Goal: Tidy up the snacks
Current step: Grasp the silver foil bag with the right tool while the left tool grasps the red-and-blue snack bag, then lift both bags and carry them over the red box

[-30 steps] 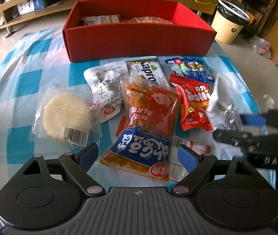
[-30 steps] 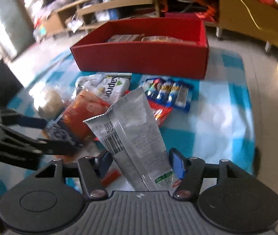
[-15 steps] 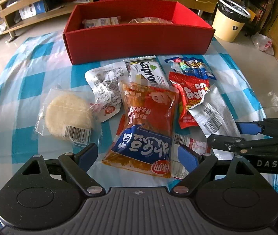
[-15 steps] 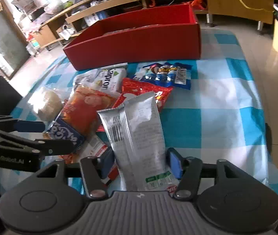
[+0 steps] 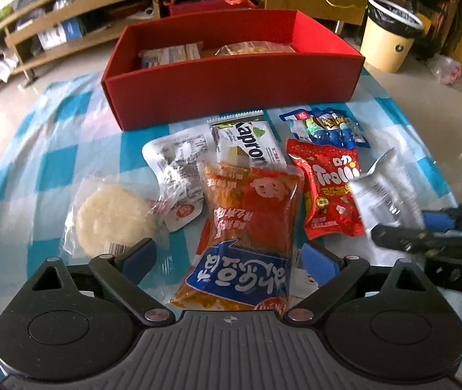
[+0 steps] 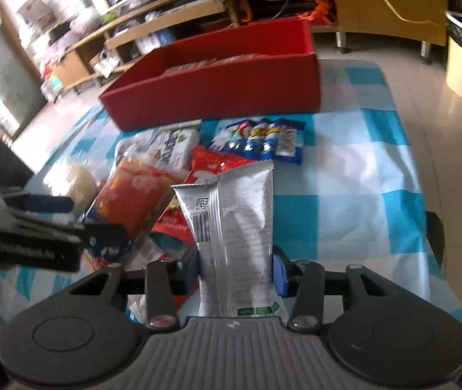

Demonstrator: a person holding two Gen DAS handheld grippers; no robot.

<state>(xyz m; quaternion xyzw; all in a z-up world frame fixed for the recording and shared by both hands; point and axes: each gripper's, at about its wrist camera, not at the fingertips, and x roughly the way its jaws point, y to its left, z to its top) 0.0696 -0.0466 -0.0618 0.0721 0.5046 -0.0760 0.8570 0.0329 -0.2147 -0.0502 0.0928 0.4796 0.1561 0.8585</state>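
While right gripper (image 6: 236, 268) clamps silver packet (image 6: 231, 227) between blue pads – jaws just closed onto it – packet stands upright, lifted above checked cloth (image 6: 361, 175). Left gripper (image 5: 231, 256) hangs spread wide, jaws just opened further, pads either side of orange-and-blue bag (image 5: 247, 227) without touching it – bag lies flat on cloth. Round rice cake (image 5: 112, 217), white wafer pack (image 5: 247, 143), red gummy bag (image 5: 332, 195) lie near. Red box (image 5: 231, 78) sits behind, few packets inside
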